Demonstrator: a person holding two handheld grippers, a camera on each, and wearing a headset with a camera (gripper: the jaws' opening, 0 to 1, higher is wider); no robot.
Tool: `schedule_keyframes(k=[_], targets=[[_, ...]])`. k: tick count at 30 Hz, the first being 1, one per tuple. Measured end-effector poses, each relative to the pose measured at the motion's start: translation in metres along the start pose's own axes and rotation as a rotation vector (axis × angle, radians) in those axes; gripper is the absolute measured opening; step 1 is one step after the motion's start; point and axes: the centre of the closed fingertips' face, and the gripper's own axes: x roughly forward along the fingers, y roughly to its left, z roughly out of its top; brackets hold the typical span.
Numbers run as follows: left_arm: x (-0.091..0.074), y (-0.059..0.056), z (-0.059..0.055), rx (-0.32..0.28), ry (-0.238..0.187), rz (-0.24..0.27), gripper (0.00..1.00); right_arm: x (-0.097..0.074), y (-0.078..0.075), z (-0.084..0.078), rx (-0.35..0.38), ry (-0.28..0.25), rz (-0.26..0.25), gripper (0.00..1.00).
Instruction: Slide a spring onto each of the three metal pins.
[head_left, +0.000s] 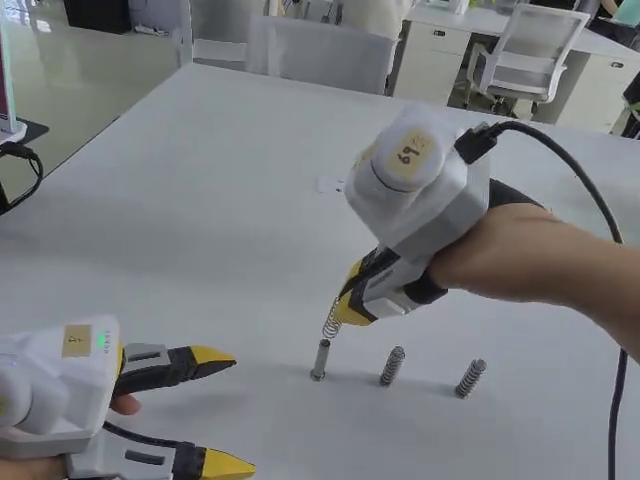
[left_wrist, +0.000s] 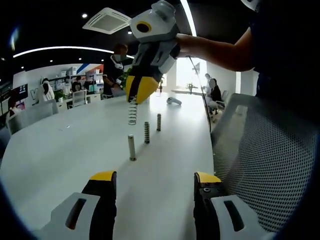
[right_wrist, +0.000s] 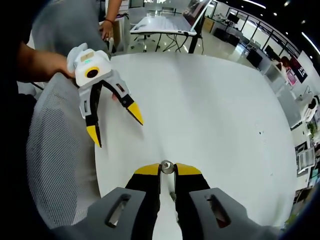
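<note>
The right tool (head_left: 345, 310) is clamped on a spring (head_left: 331, 320), which hangs from its yellow tips just above the bare pin (head_left: 320, 360) without being threaded on it. That pin stands upright at the left end of a row on the white worktop (head_left: 200, 200). The two other pins (head_left: 392, 366), to its right, each already carry a spring. The left tool (head_left: 235, 412) sits at the near left, tips apart and holding nothing.
</note>
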Motion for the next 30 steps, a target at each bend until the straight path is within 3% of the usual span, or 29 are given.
schedule_keyframes(k=[13, 30], targets=[[-0.004, 0.005, 0.0, -0.003, -0.004, 0.011, 0.59, 0.016, -0.002, -0.005, 0.001, 0.04, 0.025, 0.07], [-0.005, 0.007, 0.0, 0.0, 0.0, 0.01, 0.58, 0.023, -0.004, -0.012, 0.007, 0.052, 0.022, 0.07]])
